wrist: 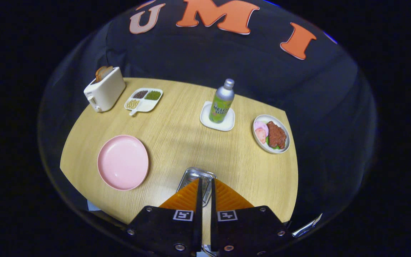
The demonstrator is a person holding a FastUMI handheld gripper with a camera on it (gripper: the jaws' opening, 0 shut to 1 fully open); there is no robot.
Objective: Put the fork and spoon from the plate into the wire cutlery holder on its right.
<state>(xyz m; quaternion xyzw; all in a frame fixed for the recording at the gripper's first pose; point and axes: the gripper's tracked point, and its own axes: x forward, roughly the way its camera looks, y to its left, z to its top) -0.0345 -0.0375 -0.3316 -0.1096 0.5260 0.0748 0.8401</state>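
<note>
Pink plate [122,162] lies flat on the wooden surface [177,135], left of the fingers and a little beyond them; its face is seen bare. The wire cutlery holder [195,175] is taken to be the shiny metal piece just ahead of the fingertips, to the plate's right, its near part covered by the fingers [186,196]. The hand-held gripper [205,184] is held above the holder with its fingers drawn close, a narrow slit left between them. Bright metal is glimpsed through the slit, but it cannot be told whether this is a fork or spoon handle pinched there or only the holder behind, so the grip state is recorded as undetermined. From the bare plate it is judged that the cutlery is at or in the holder, or in the grip. Handling notes: fork and spoon are expected to be stiff, light, thin metal with smooth, slippery handles. Hold is best taken across the handle near mid-length, flat faces against the pads, so that the piece does not pivot or slide when tipped bowl or tines downward into the holder. The holder is judged light and liable to be nudged or tipped by a finger. Farther off stand a bottle [222,101] on its small white dish, a toaster [104,89], a divided tray [143,100] and a dish of food [271,134], all well apart from the holder
</note>
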